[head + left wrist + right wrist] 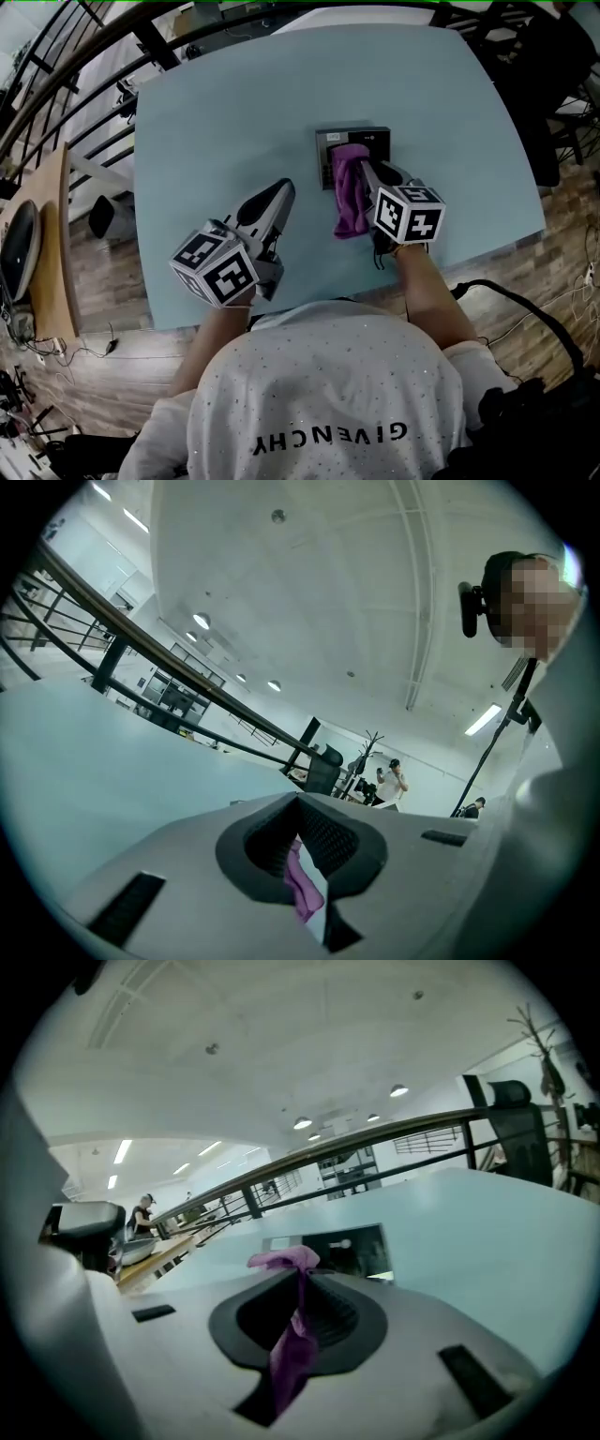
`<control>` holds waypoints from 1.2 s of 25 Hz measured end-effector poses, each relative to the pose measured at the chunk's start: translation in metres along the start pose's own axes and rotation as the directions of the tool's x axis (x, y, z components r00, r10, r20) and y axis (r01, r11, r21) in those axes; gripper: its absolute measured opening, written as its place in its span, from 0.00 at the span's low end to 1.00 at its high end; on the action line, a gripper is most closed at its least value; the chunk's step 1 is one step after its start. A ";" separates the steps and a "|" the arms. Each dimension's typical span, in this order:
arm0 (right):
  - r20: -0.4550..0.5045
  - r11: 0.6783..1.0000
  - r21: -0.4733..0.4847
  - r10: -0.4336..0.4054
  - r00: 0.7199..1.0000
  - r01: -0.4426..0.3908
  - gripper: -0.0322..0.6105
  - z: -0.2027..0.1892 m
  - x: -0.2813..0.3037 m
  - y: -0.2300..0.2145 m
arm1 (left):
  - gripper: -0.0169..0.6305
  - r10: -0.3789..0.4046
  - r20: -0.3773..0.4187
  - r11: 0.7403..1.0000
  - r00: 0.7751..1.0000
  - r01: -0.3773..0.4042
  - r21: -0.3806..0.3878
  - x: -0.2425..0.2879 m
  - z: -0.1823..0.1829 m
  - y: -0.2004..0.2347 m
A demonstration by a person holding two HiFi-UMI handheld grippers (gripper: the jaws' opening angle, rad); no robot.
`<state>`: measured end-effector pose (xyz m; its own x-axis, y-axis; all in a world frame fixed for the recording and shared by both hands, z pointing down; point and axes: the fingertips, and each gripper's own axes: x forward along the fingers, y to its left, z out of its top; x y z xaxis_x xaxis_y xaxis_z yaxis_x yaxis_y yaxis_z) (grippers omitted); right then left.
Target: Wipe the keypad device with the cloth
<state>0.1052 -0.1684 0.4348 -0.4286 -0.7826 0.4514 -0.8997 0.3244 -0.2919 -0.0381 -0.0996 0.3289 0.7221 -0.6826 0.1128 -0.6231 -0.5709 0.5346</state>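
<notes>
On the light blue table (216,131) lies the dark keypad device (364,142), which shows ahead in the right gripper view (354,1249). A purple cloth (350,199) drapes from the device's near edge toward me. My right gripper (367,176) is shut on that cloth (283,1260), which hangs down between its jaws (300,1288). My left gripper (284,188) rests low on the table to the left of the device, apart from the cloth, with its jaws shut (302,841). A sliver of purple (303,890) shows through the slit between them.
The table's near edge runs just in front of my body. A dark railing (84,56) borders the far left side. A wooden desk (52,272) stands on the left, and cables (525,300) trail on the wood floor at right.
</notes>
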 end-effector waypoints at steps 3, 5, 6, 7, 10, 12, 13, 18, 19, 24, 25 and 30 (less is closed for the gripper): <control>-0.063 0.993 -0.082 0.080 0.995 -0.085 0.09 -0.011 0.009 0.034 | 0.03 0.054 0.046 0.999 0.997 -0.054 -0.007 -0.006 -0.002 0.003; -0.106 0.984 -0.128 0.108 0.989 -0.121 0.10 -0.019 0.013 0.047 | 0.03 0.091 0.084 0.996 0.992 -0.089 -0.023 -0.012 -0.001 0.006; -0.121 0.980 -0.143 0.120 0.985 -0.137 0.09 -0.021 0.015 0.052 | 0.03 0.104 0.096 0.994 0.990 -0.102 -0.031 -0.015 -0.001 0.006; -0.128 0.977 -0.155 0.130 0.983 -0.150 0.10 -0.021 0.018 0.055 | 0.03 0.115 0.103 0.993 0.988 -0.112 -0.037 -0.017 -0.001 0.007; -0.111 0.969 -0.175 0.156 0.982 -0.173 0.10 -0.015 0.028 0.063 | 0.03 0.140 0.116 0.990 0.983 -0.136 -0.039 -0.022 0.003 0.007; -0.110 0.971 -0.159 0.164 0.980 -0.180 0.10 -0.016 0.034 0.064 | 0.03 0.147 0.125 0.989 0.981 -0.143 -0.037 -0.027 0.005 0.006; -0.113 0.972 -0.147 0.165 0.980 -0.181 0.10 -0.017 0.036 0.065 | 0.03 0.150 0.127 0.989 0.981 -0.146 -0.035 -0.029 0.006 0.007; -0.162 0.985 -0.045 0.159 0.974 -0.168 0.10 -0.027 0.046 0.062 | 0.03 0.163 0.096 0.986 0.982 -0.160 -0.040 -0.042 0.004 0.016; -0.169 0.987 -0.021 0.156 0.973 -0.161 0.10 -0.028 0.047 0.060 | 0.03 0.169 0.092 0.985 0.981 -0.165 -0.044 -0.045 0.004 0.019; -0.151 0.997 -0.028 0.072 0.986 -0.077 0.10 -0.030 0.038 0.039 | 0.03 0.169 0.091 0.986 0.981 -0.167 -0.024 -0.046 0.008 0.016; -0.140 0.998 -0.021 0.052 0.989 -0.056 0.10 -0.030 0.035 0.032 | 0.03 0.161 0.090 0.987 0.983 -0.160 -0.016 -0.044 0.008 0.012; -0.105 0.997 0.042 -0.057 0.993 0.062 0.10 -0.028 0.017 -0.014 | 0.03 0.131 0.090 0.991 0.987 -0.132 0.004 -0.035 0.007 -0.004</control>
<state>0.1084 -0.1721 0.4702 -0.3825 -0.7400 0.5532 -0.9204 0.2528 -0.2982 -0.0633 -0.0767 0.3174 0.6040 -0.7900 0.1056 -0.7143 -0.4778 0.5113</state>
